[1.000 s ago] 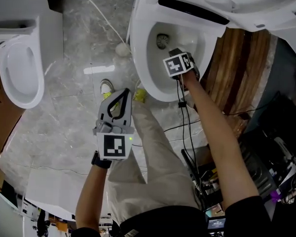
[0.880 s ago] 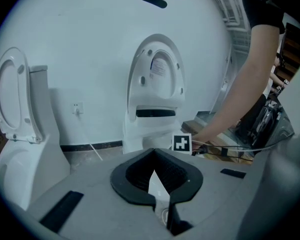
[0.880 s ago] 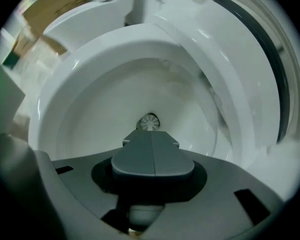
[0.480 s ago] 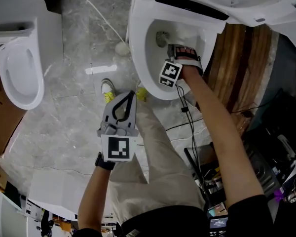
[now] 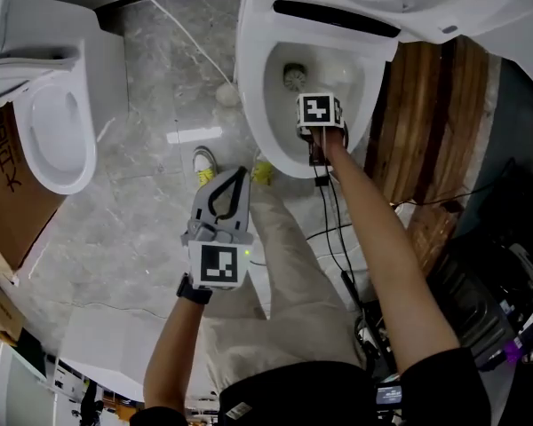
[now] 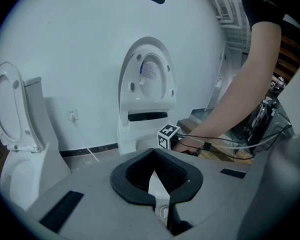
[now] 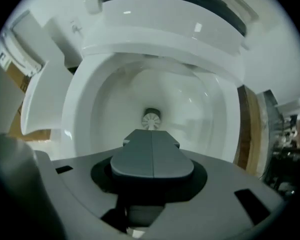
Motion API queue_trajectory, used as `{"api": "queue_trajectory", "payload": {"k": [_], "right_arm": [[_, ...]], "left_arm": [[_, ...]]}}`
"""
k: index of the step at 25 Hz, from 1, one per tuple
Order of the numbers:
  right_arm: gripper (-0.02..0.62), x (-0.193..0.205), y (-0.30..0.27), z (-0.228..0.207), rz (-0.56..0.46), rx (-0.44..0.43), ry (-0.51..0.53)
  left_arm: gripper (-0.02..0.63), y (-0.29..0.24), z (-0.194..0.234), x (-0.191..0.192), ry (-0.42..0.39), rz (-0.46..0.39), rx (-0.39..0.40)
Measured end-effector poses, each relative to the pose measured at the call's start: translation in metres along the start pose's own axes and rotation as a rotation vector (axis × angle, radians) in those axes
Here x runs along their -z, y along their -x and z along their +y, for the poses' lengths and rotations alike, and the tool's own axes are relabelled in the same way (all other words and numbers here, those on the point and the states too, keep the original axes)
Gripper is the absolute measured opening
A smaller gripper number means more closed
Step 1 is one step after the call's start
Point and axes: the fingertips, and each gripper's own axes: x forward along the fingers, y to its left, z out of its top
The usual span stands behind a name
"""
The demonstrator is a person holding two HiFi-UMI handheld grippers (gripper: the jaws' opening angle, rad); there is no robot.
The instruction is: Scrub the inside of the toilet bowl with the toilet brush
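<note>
The white toilet bowl (image 5: 249,105) is open at the top of the head view, its lid raised. My right gripper (image 5: 312,103) hangs over the bowl's near right side, shut on the toilet brush. Only the brush's round white head (image 5: 293,76) shows, low in the bowl. In the right gripper view the flat jaws (image 7: 151,133) meet flush, and the brush head (image 7: 151,120) sits just beyond them, deep in the bowl (image 7: 105,99). My left gripper (image 5: 238,175) is held over the floor in front of the toilet, its curved fingers touching at the tips (image 6: 154,152) with nothing inside.
A second white toilet (image 5: 58,140) stands at the left beside a cardboard box (image 5: 4,202). A small white round object (image 5: 226,94) lies on the grey marble floor by a cord. Wooden boards (image 5: 426,122), cables (image 5: 338,229) and dark equipment (image 5: 489,291) crowd the right.
My right gripper dipped toward the bowl's near rim, then came back up toward the middle with the brush. The left gripper has barely moved. The view shifted slightly.
</note>
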Motion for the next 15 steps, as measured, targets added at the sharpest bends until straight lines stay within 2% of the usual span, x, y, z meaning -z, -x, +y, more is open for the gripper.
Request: {"api": "queue_trajectory", "payload": {"k": [2,6,8,9,11,13,14,15], "right_arm": [[0.167,0.014,0.020,-0.006,0.015,-0.028,-0.069],[0.167,0.030,0.079,-0.004,0.040,-0.147,-0.060],[0.161,0.056,0.123,-0.006,0.075,-0.200,-0.055],[0.161,0.065,0.150,-0.014,0.069,-0.195,-0.047],[0.161,0.082,0.217,-0.028,0.023,-0.166,-0.006],[0.161,0.094,0.283,-0.007,-0.077,-0.283,0.006],[0.161,0.096,0.313,-0.004,-0.134,-0.315,0.018],[0.161,0.094,0.341,-0.013,-0.189,-0.295,0.041]], "left_arm": [[0.018,0.014,-0.007,-0.021,-0.021,-0.008,0.008],[0.018,0.045,-0.019,-0.070,-0.120,-0.024,0.050],[0.018,0.070,-0.038,-0.094,-0.107,-0.017,0.074],[0.018,0.080,-0.047,-0.108,-0.093,-0.020,0.081],[0.018,0.103,-0.065,-0.139,-0.087,-0.024,0.096],[0.018,0.124,-0.080,-0.165,-0.110,-0.025,0.116],[0.018,0.131,-0.085,-0.179,-0.128,-0.031,0.121],[0.018,0.136,-0.089,-0.195,-0.149,-0.044,0.121]]}}
